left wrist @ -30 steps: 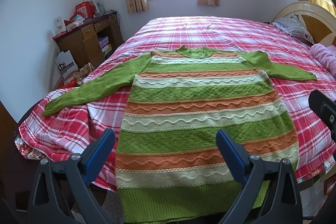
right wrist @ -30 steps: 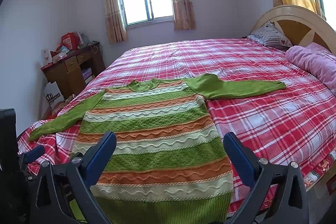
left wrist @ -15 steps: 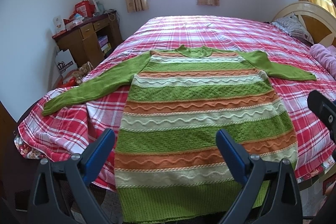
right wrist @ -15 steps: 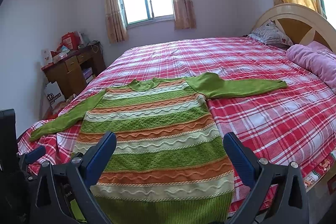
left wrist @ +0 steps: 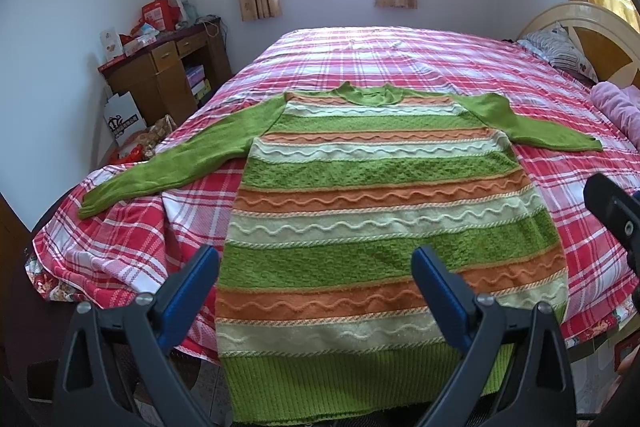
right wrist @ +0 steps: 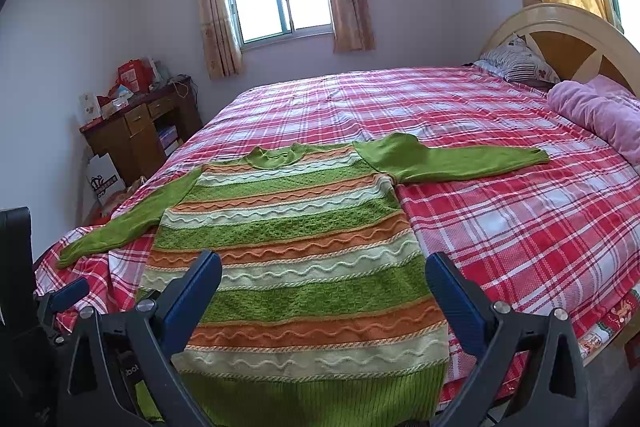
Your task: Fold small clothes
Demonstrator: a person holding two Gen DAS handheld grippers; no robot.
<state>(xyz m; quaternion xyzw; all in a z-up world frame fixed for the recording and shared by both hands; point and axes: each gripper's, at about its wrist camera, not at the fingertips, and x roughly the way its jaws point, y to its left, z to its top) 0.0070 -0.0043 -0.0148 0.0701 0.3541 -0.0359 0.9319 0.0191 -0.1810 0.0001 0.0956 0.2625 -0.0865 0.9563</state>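
1. We see a striped knit sweater (left wrist: 376, 211) spread flat and face up on the plaid bedspread (left wrist: 400, 55), collar toward the far window, ribbed green hem hanging just over the near edge of the bed.
2. Both sleeves lie out to the sides: the left sleeve (left wrist: 172, 163) runs toward the bed's left corner, the right sleeve (right wrist: 452, 159) points toward the headboard end.
3. Our left gripper (left wrist: 316, 279) hovers above the lower body of the sweater with its jaws spread wide and nothing between them.
4. Our right gripper (right wrist: 324, 283) hangs just as wide open and empty, over the sweater's lower right half.
5. We judge that no fold has been made yet.
6. The knit looks thick, soft and fairly light; we expect it to drape and stretch rather than hold a crease, and to cling to the bedspread instead of sliding.
7. We would pinch a sleeve near its cuff, or the hem at its two corners, taking both layers so that the fabric lifts evenly.
8. Gripping only one layer risks dragging the body askew.
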